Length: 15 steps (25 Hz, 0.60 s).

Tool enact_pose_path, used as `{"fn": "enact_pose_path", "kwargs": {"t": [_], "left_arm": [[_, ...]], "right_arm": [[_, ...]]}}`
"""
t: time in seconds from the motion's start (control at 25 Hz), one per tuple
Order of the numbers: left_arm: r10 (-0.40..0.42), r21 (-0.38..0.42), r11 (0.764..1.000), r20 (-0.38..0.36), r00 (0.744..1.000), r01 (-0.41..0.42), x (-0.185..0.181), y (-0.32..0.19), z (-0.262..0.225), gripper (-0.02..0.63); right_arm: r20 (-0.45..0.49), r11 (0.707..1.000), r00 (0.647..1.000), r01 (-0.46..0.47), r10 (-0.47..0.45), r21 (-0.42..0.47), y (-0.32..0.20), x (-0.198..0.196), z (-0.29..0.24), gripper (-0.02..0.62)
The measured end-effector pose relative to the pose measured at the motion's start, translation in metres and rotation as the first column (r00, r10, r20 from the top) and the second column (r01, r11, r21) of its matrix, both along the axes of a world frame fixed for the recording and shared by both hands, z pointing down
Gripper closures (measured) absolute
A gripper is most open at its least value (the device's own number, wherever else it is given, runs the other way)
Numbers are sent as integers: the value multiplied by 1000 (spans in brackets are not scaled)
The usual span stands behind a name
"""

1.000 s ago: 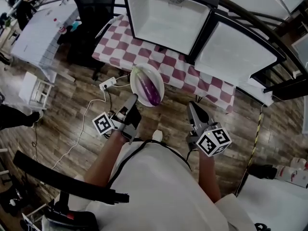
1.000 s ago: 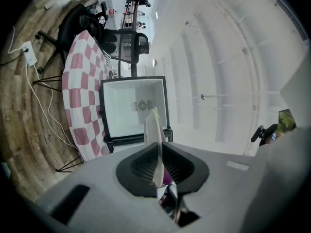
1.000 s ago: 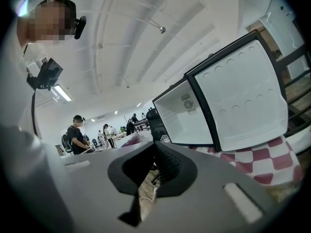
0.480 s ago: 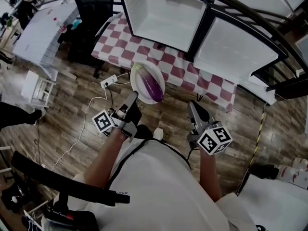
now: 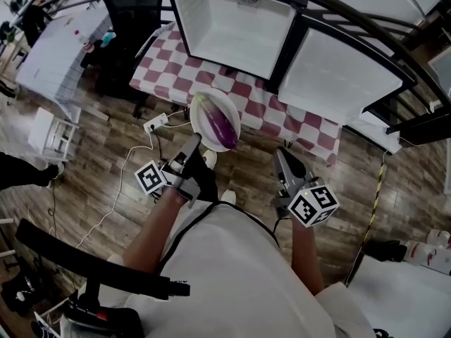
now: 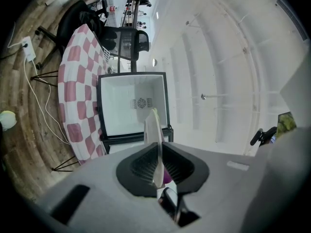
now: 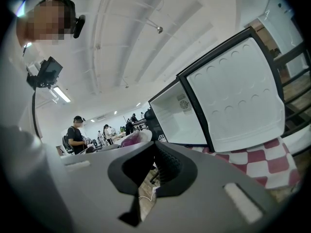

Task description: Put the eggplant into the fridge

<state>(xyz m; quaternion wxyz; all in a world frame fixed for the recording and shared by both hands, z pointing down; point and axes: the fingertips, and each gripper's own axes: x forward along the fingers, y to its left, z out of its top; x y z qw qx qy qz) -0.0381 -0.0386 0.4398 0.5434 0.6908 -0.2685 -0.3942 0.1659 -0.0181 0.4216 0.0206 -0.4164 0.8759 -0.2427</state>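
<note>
A purple eggplant (image 5: pixel 220 124) lies on a white plate (image 5: pixel 208 104) held in front of me above the wooden floor. My left gripper (image 5: pixel 195 142) is shut on the plate's near rim; in the left gripper view the plate (image 6: pixel 154 140) stands edge-on between the jaws, with a bit of purple eggplant (image 6: pixel 167 176) behind it. The small fridge (image 5: pixel 232 27) stands open on the checked table (image 5: pixel 243 94), its white inside bare and its door (image 5: pixel 342 72) swung to the right. My right gripper (image 5: pixel 282 155) is shut and holds nothing, to the right of the plate.
A black office chair (image 5: pixel 130 13) stands left of the table. A power strip with a white cable (image 5: pixel 156 123) lies on the floor beneath the plate. A white rack (image 5: pixel 53 132) is at the left, black rails (image 5: pixel 394 48) at the right. People (image 7: pixel 77 135) stand far off.
Both grippers and the plate with the eggplant have edged a little closer to the table and the open fridge. The grip on the plate is unchanged.
</note>
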Motion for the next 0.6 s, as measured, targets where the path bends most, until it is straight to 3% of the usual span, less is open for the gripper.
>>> {"fn": "enact_pose_path", "kwargs": {"t": [0.6], "left_arm": [[41, -2, 999, -39, 998, -41, 2, -60, 10, 578]], "right_arm": [[-9, 999, 999, -33, 33, -14, -47, -4, 5, 589]]}}
